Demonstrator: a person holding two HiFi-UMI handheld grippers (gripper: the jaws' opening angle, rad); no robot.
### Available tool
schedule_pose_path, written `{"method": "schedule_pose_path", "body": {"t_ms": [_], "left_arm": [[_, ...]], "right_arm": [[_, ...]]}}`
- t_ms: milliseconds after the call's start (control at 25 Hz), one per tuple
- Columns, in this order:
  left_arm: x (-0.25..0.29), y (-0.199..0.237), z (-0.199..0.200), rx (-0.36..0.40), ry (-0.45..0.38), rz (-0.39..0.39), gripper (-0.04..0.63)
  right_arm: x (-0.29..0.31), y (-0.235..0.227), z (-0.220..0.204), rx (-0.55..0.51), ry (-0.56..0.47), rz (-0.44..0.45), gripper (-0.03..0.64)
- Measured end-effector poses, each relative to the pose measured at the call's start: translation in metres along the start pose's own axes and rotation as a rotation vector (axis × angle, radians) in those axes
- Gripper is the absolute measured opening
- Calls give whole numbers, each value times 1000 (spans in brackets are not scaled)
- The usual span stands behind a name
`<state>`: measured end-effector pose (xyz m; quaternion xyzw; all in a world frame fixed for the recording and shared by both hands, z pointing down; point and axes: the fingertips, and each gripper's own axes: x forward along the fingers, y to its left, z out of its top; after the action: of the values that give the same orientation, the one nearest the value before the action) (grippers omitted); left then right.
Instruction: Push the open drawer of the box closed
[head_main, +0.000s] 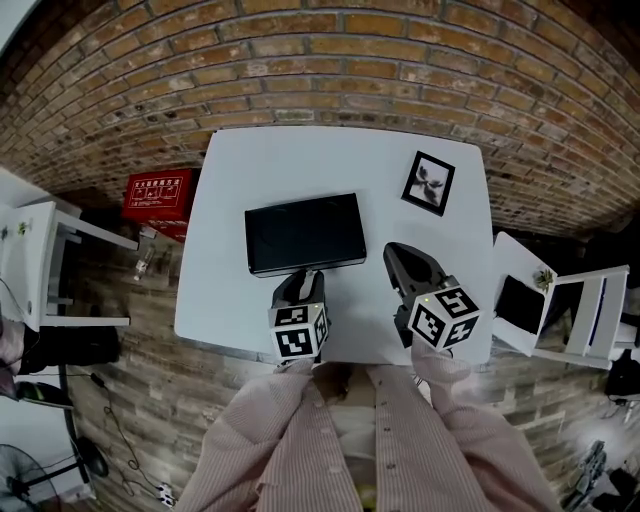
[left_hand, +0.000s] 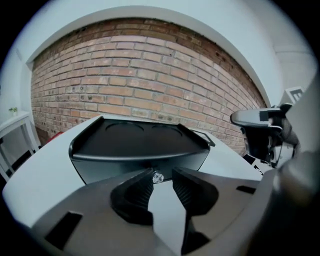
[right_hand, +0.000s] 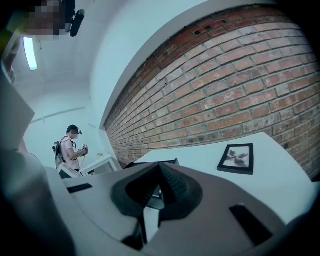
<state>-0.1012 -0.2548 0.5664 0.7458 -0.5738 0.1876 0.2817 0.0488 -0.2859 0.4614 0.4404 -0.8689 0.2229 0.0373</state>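
Head view | 1 box | 1 framed picture | left tongs apart | right tongs closed

Rec. lab: brick wall, white table, 2nd rigged person.

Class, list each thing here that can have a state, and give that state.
drawer, looks closed, front flush
left gripper, open, knob between its jaw tips
right gripper, shut, empty
picture frame, lying flat, face up
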Motion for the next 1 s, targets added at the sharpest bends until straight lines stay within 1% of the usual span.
{"method": "schedule_pose_path", "body": {"t_ms": [120,200,280,520,760,1000], "left_arm": [[-10,-1,8,35,-57,-10,69],[-17,0,11,38,-78,-10,26],[-23,0,14,44,-100,-10,5],[-46,-4,33,121,-167,-44,-5],[-81,-10,54,134,-248,-108,-5],[-112,-6,72,142,-311,-118,-5]], "right_arm": [[-2,3,0,-4,-2,7,3],[-3,6,0,-7,-3,13,3],[-4,10,0,-11,-4,19,3],[-7,18,4,-31,-16,33,3],[-17,32,10,-32,-51,75,3],[-26,48,24,-44,-114,112,3]]}}
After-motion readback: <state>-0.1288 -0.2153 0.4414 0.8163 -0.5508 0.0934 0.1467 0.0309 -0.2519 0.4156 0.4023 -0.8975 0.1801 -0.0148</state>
